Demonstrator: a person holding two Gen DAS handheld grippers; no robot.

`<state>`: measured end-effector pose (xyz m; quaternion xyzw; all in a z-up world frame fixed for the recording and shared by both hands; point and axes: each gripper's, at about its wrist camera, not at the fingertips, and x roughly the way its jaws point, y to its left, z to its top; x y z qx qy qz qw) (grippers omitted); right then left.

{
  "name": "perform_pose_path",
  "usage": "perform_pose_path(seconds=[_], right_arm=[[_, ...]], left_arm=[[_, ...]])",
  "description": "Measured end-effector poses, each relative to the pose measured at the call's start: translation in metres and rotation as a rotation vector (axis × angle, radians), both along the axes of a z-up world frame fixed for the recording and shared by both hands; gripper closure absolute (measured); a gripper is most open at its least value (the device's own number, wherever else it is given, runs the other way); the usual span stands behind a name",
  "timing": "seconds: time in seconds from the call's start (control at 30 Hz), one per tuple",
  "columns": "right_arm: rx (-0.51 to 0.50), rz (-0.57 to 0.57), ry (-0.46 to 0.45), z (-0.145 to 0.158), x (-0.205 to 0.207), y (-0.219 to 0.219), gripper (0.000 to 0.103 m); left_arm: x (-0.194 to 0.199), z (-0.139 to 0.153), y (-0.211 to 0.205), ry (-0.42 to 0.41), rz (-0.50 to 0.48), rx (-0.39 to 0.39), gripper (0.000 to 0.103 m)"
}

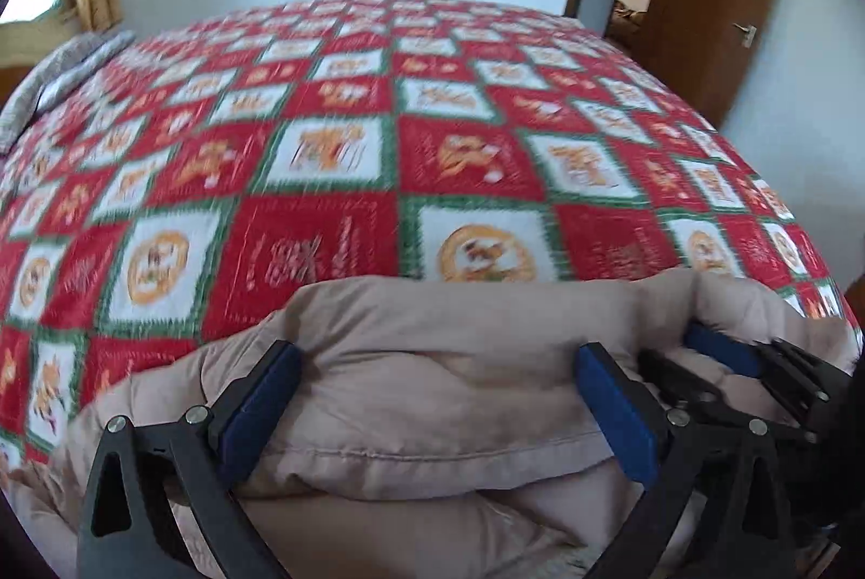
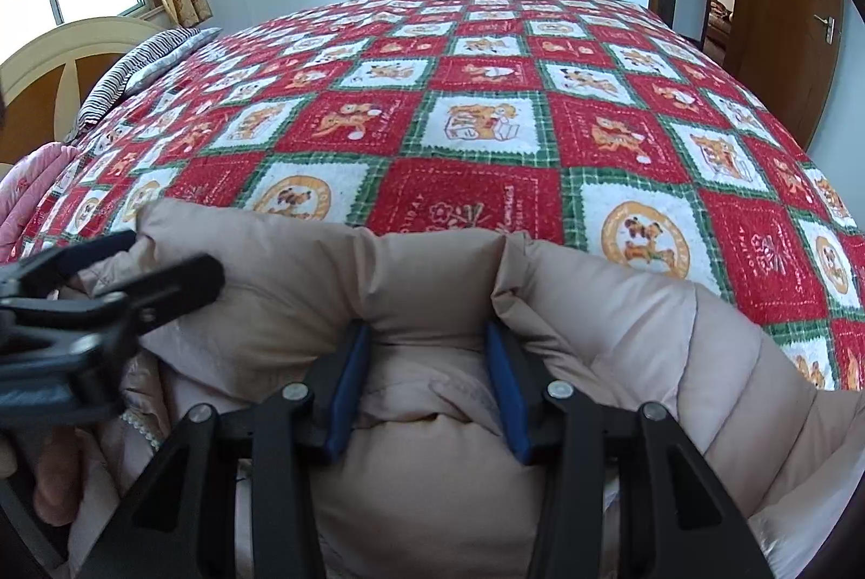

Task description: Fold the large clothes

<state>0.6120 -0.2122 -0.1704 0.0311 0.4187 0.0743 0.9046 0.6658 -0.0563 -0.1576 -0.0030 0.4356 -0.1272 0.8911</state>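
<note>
A beige puffy down jacket (image 1: 432,363) lies bunched at the near edge of the bed; it also fills the near part of the right wrist view (image 2: 432,287). My left gripper (image 1: 438,357) has its blue-padded fingers (image 1: 259,406) spread wide around a thick fold of the jacket. My right gripper (image 2: 430,335) is closed on a thick fold of the same jacket, its pads (image 2: 348,390) pressing into the padding. The right gripper also shows at the right of the left wrist view (image 1: 724,352), and the left gripper at the left of the right wrist view (image 2: 135,265).
The bed is covered by a red, white and green checked quilt (image 2: 465,130). A striped pillow (image 2: 135,65) and a curved headboard (image 2: 65,49) are at the far left. A pink quilt (image 2: 27,184) lies at the left edge. A brown door (image 2: 784,0) stands open at the right.
</note>
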Motion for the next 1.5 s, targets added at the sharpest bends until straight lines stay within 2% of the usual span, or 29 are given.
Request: perform_pose_path(seconds=[0.1,0.27,0.4,1.37,1.43,1.5], right_arm=[[0.009,0.001,0.001,0.0,0.0,-0.001,0.055],[-0.002,0.0,0.004,-0.001,0.001,0.001,0.055],[-0.028,0.0,0.008,-0.002,0.001,0.004,0.055],[-0.103,-0.006,0.018,-0.005,0.005,0.014,0.055],[-0.104,0.002,0.037,-0.002,0.007,0.013,0.055],[-0.111,0.029,0.075,0.007,0.008,0.012,0.052]], left_arm=[[0.003,-0.009,-0.001,0.002,0.004,0.026,0.001],[0.005,-0.019,-0.011,-0.008,0.015,0.115,0.001],[0.005,-0.022,-0.013,-0.016,0.019,0.144,0.001],[0.007,-0.027,-0.017,-0.017,0.023,0.181,0.0],[0.008,-0.021,-0.016,-0.001,0.016,0.177,0.001],[-0.001,0.003,-0.007,-0.02,0.025,0.169,0.001]])
